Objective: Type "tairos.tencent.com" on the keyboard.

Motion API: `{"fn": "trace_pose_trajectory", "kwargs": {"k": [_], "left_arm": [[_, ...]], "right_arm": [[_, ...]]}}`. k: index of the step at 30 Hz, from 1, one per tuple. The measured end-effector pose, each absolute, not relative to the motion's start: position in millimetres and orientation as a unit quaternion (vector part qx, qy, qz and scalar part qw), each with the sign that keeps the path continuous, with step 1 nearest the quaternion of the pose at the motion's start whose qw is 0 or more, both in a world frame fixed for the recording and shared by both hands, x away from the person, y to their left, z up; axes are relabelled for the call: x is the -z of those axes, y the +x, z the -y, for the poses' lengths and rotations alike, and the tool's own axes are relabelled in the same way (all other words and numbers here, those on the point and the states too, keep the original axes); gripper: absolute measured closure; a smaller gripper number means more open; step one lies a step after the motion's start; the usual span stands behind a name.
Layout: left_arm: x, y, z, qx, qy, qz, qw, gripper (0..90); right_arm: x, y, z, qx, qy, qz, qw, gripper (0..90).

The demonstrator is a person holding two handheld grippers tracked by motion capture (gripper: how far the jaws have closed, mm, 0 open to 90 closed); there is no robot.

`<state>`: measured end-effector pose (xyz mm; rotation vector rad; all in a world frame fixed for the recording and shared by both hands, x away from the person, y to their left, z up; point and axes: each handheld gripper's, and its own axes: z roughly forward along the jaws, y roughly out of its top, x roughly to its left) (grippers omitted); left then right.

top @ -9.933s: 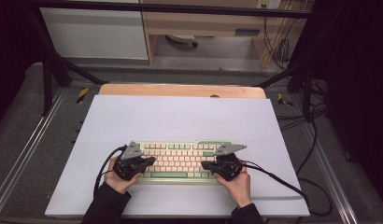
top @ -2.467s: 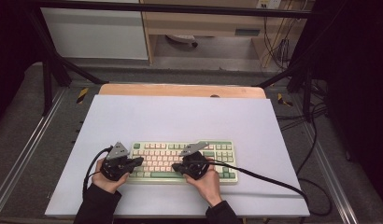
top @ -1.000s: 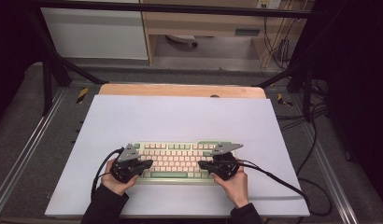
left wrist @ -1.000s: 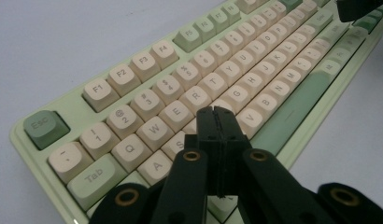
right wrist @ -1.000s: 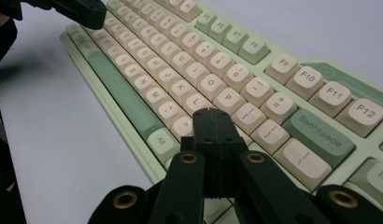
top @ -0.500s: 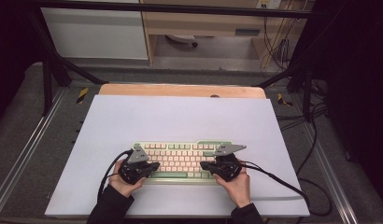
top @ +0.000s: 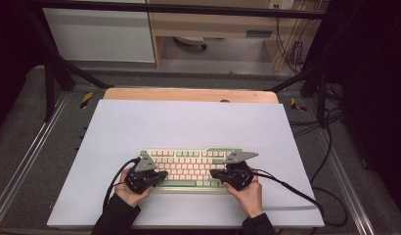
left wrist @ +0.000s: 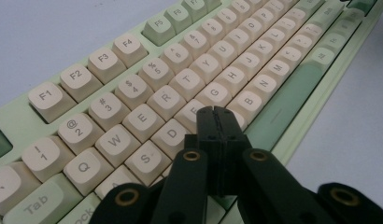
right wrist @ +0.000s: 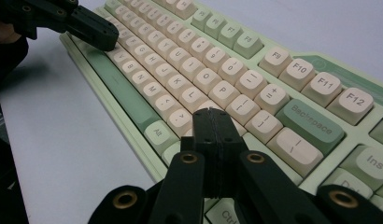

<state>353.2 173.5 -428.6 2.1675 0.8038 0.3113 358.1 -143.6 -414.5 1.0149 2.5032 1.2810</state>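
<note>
On the near half of the pale table mat (top: 189,122) lay a green keyboard (top: 189,169) with cream keys, its long side running across the table. At its left end the left gripper (top: 157,177) rested over the keys, held in the person's left hand (top: 130,192); its jaws were clenched flat together with nothing between them, their tip (left wrist: 214,112) sitting by the F and G keys in the left gripper view. At the right end the right gripper (top: 215,174) was held in the right hand (top: 248,196), its jaws likewise pressed together and empty, their tip (right wrist: 209,113) low over the keys near the L and the punctuation row. Farther along the keyboard, the right gripper view caught the left gripper's black tip (right wrist: 98,35) over the letter keys.
</note>
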Motion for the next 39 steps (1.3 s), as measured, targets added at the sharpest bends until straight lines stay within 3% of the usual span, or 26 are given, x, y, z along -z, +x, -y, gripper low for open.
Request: {"fn": "trace_pose_trajectory", "kwargs": {"k": [39], "left_arm": [[413.1, 364.2, -185.4, -0.136, 0.835, -0.335, 0.415, 90.0]], "right_arm": [[414.2, 358.3, 144.1, -0.429, 0.339, -0.834, 0.077, 90.0]]}}
